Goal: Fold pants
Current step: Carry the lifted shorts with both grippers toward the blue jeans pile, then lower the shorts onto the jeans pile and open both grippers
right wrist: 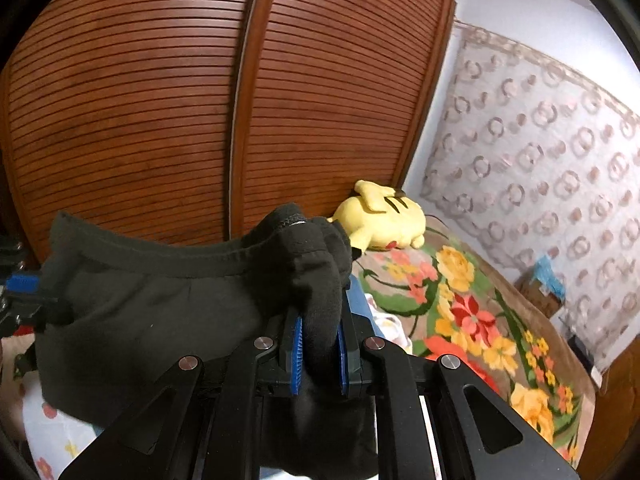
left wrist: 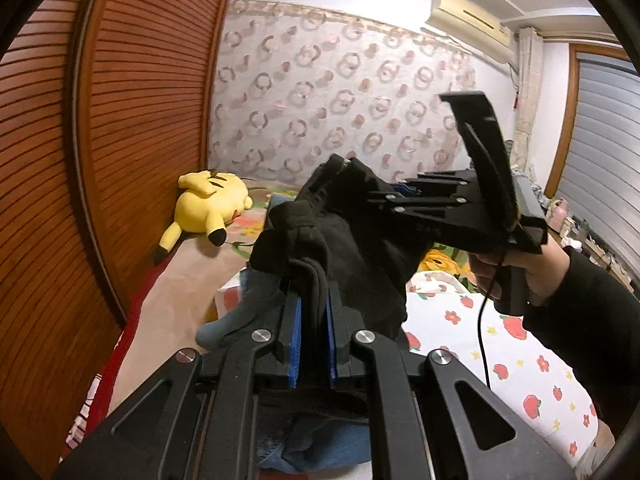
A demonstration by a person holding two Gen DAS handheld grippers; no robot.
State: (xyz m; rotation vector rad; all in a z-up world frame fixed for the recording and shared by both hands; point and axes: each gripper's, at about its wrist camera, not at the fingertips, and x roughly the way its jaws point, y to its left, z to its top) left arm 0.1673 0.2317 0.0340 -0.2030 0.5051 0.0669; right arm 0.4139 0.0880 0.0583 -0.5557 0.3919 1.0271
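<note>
Black pants held aloft, left gripper and right gripper both clamped on the waistband – strawberry sheet (left view only)

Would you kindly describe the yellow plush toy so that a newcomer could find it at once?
Start at the brown slatted wardrobe doors beside the bed. At their foot, on the floral blanket, lies the plush toy, slumped on its side near the patterned wall hanging. It is the only bright yellow thing there, with black-tipped ears and a red cheek.

A yellow plush toy lies beside the slatted wooden wardrobe doors on a floral blanket (strawberry-print white sheet nearby); a wall air conditioner hangs above.
</note>
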